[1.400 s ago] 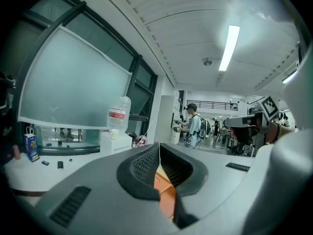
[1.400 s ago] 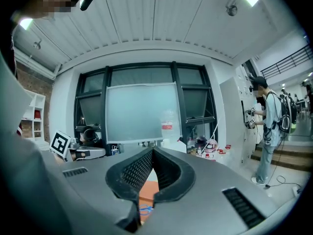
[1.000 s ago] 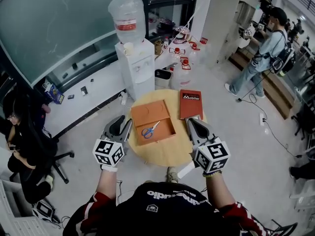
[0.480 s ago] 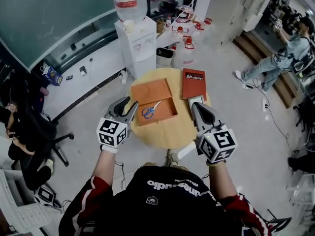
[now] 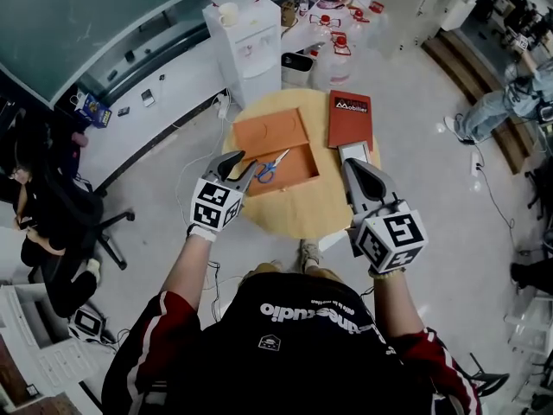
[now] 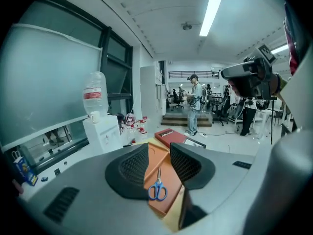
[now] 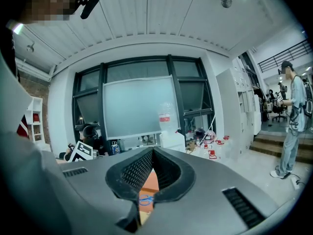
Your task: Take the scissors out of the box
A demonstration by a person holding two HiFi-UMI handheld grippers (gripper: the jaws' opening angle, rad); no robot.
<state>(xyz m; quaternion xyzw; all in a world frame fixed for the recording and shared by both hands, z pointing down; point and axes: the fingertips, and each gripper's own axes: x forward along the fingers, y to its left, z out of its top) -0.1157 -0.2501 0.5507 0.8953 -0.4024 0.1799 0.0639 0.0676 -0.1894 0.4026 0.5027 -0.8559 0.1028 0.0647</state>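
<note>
Blue-handled scissors (image 5: pixel 270 165) lie in the base of an open orange box (image 5: pixel 298 180) on a round wooden table (image 5: pixel 302 216). My left gripper (image 5: pixel 240 161) hovers at the box's near-left corner, a little short of the scissors. Its jaws have just been opening and nothing is between them. In the left gripper view the scissors (image 6: pixel 157 189) show through the gap of that gripper (image 6: pixel 159 148). My right gripper (image 5: pixel 352 162) is shut and empty over the table's right side. Below the tips of the right gripper (image 7: pixel 152 152), its own view shows the scissors (image 7: pixel 145 199).
A red flat case with white print (image 5: pixel 350 119) lies on the table right of the box. A water dispenser (image 5: pixel 251 33) stands behind the table. A person sits on a chair (image 5: pixel 52 188) at left, and another stands at far right (image 5: pixel 518 93).
My left gripper has come down and forward to the box's near-left corner, its jaws standing wider. The right gripper has hardly moved. The scissors still lie in the box.
</note>
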